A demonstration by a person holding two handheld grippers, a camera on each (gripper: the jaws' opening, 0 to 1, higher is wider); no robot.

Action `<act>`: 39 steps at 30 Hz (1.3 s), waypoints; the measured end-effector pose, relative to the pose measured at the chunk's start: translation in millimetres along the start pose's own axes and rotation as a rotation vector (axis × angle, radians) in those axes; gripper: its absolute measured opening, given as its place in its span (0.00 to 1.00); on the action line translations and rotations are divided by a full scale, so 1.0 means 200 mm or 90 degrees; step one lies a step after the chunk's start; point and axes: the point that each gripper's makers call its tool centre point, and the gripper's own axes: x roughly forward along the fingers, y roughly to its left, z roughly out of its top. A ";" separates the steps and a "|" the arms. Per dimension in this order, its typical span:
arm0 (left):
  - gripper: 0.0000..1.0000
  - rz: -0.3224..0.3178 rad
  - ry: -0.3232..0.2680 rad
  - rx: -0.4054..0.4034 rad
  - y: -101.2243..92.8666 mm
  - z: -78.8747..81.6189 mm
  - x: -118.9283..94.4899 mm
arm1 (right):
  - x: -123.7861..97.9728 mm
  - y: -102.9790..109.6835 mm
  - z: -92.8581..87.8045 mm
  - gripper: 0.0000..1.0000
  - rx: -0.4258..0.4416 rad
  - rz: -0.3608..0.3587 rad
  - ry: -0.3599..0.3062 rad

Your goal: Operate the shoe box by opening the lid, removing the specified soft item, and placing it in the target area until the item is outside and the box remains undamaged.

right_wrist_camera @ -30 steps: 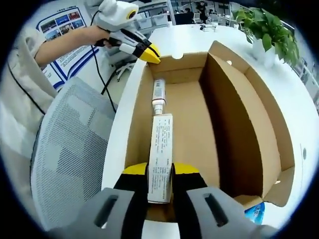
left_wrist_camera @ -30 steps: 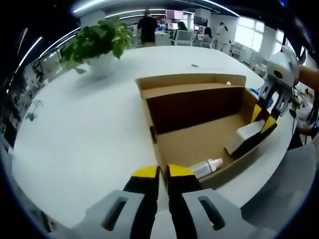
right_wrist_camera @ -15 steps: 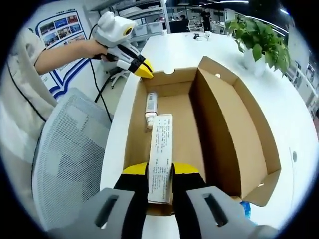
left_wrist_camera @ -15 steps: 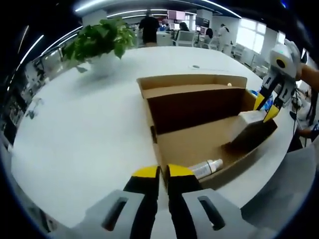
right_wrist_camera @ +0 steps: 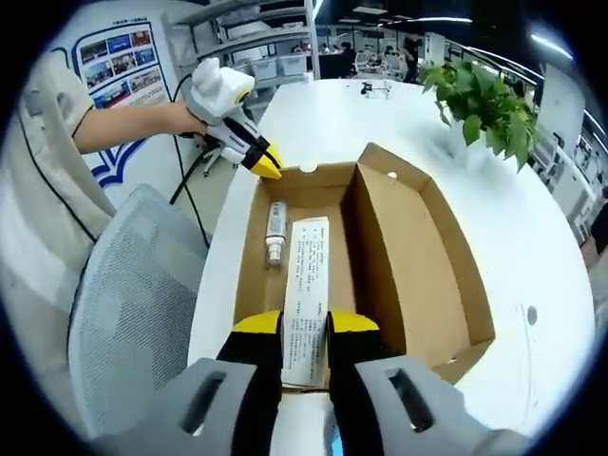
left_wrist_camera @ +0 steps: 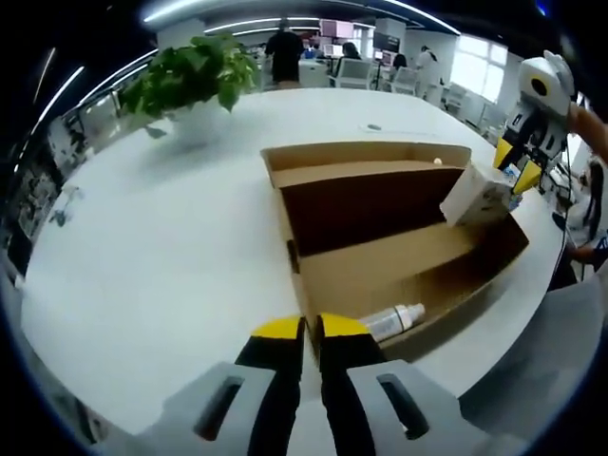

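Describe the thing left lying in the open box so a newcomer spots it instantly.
On the round white table sits an open cardboard shoe box. On its floor, near the end by the left gripper, lies a small bottle, unlike the flat printed carton clamped in the right gripper.

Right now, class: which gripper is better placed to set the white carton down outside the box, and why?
The right gripper: its fingers already clamp the white carton above the open shoe box. The left gripper is shut at the box's near edge.

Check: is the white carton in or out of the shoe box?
Out: the right gripper holds the white carton raised above the open shoe box.
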 end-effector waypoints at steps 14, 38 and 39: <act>0.02 0.000 0.001 -0.001 0.00 0.00 0.00 | -0.25 -0.08 0.06 0.15 -0.050 -0.024 -0.001; 0.02 -0.002 0.011 -0.013 -0.01 0.00 0.01 | -0.63 -0.34 -0.11 0.15 -0.063 -0.087 0.028; 0.02 -0.002 0.012 -0.013 -0.01 0.00 0.01 | -0.64 -0.35 -0.13 0.15 -0.061 -0.088 0.031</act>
